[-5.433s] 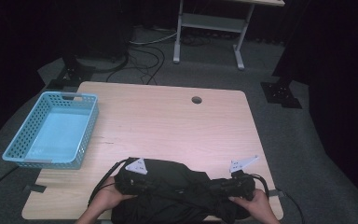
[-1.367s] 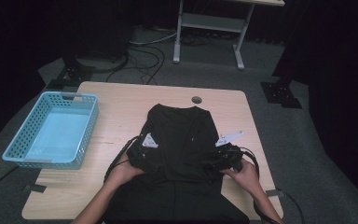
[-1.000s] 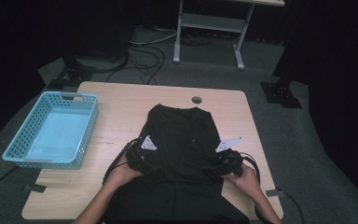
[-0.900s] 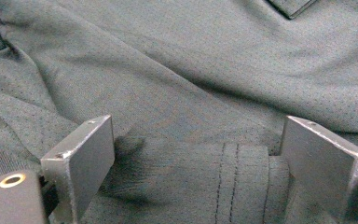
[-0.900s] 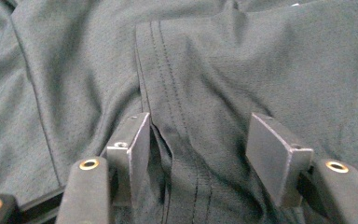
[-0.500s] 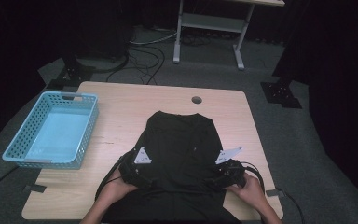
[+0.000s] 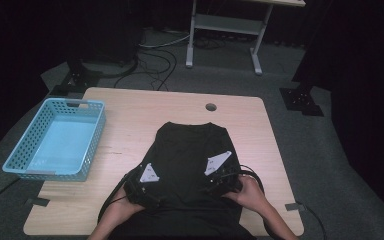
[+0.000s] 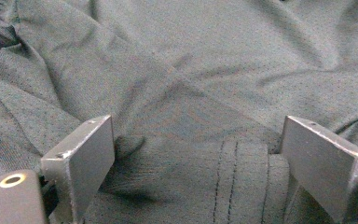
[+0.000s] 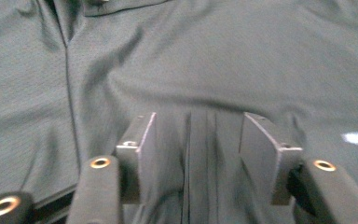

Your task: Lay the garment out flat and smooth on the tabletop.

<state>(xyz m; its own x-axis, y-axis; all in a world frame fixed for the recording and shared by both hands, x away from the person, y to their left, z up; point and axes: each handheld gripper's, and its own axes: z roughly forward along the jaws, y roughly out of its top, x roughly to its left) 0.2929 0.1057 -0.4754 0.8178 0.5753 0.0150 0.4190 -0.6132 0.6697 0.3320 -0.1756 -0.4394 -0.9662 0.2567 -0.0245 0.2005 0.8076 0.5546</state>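
1 shirt (image 7: pixel 192 165), 1 basket (image 7: pixel 27 150), 2 hand-held grippers

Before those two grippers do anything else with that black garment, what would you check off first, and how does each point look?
1. Black garment lies on the table, collar end toward the far edge: ok.
2. Left gripper has a folded hem band between its jaws, which stand wide apart: ok; whether the pads press on it, cannot tell.
3. Right gripper has a stitched fold between its jaws, which have just been closing: ok; a firm grip, cannot tell.
4. Both grippers sit level at the garment's near part in the high view: ok.
5. Blue basket stands apart from the garment, at its left: ok.
6. Garment free of wrinkles: not ok, creases show.
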